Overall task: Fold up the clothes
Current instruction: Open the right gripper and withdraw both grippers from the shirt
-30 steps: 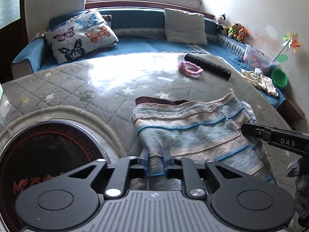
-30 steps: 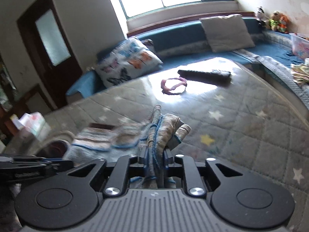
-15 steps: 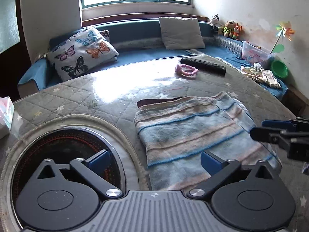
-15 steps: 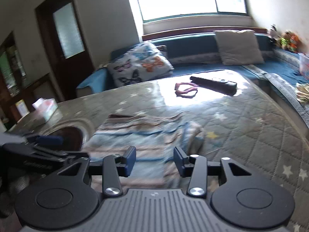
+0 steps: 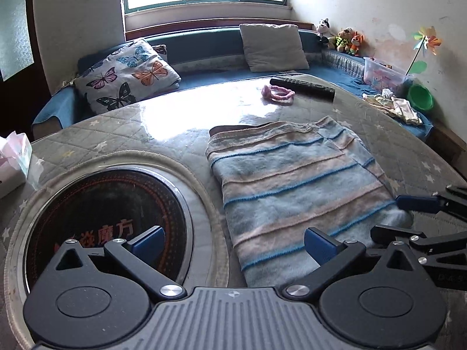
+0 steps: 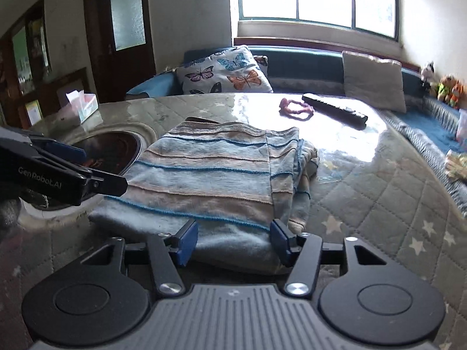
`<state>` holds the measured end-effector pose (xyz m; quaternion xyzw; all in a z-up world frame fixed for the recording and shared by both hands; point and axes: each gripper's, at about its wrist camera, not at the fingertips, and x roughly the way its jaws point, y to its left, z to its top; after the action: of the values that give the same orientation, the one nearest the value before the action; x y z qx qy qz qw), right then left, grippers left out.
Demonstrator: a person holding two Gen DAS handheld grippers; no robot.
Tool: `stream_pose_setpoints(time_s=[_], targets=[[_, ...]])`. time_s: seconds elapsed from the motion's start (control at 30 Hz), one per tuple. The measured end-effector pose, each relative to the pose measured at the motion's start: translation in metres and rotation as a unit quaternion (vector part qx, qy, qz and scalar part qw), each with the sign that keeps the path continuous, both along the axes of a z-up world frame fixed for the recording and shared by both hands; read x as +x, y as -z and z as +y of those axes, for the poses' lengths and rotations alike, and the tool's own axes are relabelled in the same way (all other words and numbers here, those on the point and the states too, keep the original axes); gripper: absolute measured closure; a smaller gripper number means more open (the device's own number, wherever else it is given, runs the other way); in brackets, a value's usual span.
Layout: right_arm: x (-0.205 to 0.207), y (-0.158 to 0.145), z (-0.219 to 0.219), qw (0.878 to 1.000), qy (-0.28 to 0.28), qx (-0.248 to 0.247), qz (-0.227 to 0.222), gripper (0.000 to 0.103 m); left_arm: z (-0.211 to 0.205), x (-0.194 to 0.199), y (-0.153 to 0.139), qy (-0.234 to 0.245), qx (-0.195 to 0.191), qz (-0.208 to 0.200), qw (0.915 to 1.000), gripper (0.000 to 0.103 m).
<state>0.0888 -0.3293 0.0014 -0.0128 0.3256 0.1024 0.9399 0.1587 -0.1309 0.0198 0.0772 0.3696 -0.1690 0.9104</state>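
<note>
While both grippers' fingers stand apart, the folded blue-and-beige striped knit garment lies just ahead of the right gripper, nearer than the left gripper.

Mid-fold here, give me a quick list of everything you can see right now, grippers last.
sweater: 1, blue and beige stripes, folded on table centre
table: 1, grey quilted cover with stars
cooktop: 1, black, round, set in table left of sweater
remote: 1, black, far side of table
scrunchie: 1, pink, beside remote
tissue box: 1, pale, table's left edge
butterfly pillow: 1, white, on blue bench
plain pillow: 1, grey, under window
plush toys: 3, bench corner
bowl: 1, green, far right
left gripper: open, at sweater's near edge
right gripper: open, at sweater's near edge
</note>
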Motion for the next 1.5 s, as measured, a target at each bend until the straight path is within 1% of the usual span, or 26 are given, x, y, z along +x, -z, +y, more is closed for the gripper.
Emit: stream_pose_setpoints(time_s=[0.03, 0.07, 0.1, 0.27, 0.33, 0.53, 0.63, 0.8, 0.9, 0.97, 1.07, 1.2, 1.33, 1.5], targets=[[-0.002, 0.0, 0.001, 1.0, 0.002, 0.0, -0.002, 0.036, 0.001, -0.001, 0.0, -0.002, 0.0, 0.001, 1.0, 0.0], [-0.004, 0.0, 0.001, 1.0, 0.004, 0.001, -0.003, 0.033, 0.002, -0.003, 0.001, -0.003, 0.0, 0.002, 1.0, 0.0], [-0.005, 0.0, 0.002, 1.0, 0.007, 0.003, -0.005, 0.032, 0.003, -0.005, 0.001, -0.005, 0.0, 0.003, 1.0, 0.0], [-0.013, 0.0, 0.003, 1.0, 0.02, 0.009, -0.01, 0.013, 0.011, -0.014, 0.006, -0.013, 0.001, 0.01, 0.9999, 0.0], [-0.015, 0.001, 0.004, 1.0, 0.028, 0.003, -0.011, 0.011, 0.013, -0.018, 0.008, -0.017, 0.001, 0.014, 0.9998, 0.0], [-0.019, -0.002, 0.0, 0.999, 0.039, 0.019, -0.018, 0.01, 0.021, -0.017, 0.011, -0.04, -0.002, 0.025, 0.9989, 0.0], [-0.015, -0.001, -0.001, 0.998, 0.049, 0.018, -0.017, 0.009, 0.021, -0.013, 0.014, -0.049, 0.001, 0.028, 0.9984, 0.0], [-0.005, 0.011, -0.01, 0.996, 0.087, 0.017, 0.015, 0.008, 0.019, -0.011, 0.022, -0.049, 0.017, 0.03, 0.9982, 0.0], [-0.008, 0.007, -0.018, 0.995, 0.098, 0.018, 0.001, 0.008, 0.021, -0.011, 0.025, -0.05, 0.017, 0.034, 0.998, 0.0], [-0.008, 0.005, -0.025, 0.994, 0.111, 0.021, -0.006, 0.005, 0.02, -0.01, 0.026, -0.051, 0.017, 0.035, 0.9979, 0.0], [-0.003, 0.007, -0.031, 0.992, 0.128, 0.017, 0.001, 0.005, 0.02, -0.011, 0.026, -0.049, 0.019, 0.035, 0.998, 0.0], [-0.003, 0.01, -0.036, 0.99, 0.137, 0.018, 0.006, 0.004, 0.02, -0.011, 0.026, -0.05, 0.018, 0.038, 0.9979, 0.0], [-0.003, 0.014, -0.041, 0.989, 0.146, 0.02, 0.011, 0.001, 0.021, -0.009, 0.028, -0.052, 0.017, 0.042, 0.9977, 0.0], [-0.003, 0.016, -0.046, 0.987, 0.156, 0.021, 0.012, 0.0, 0.022, -0.01, 0.028, -0.053, 0.017, 0.043, 0.9975, 0.0]])
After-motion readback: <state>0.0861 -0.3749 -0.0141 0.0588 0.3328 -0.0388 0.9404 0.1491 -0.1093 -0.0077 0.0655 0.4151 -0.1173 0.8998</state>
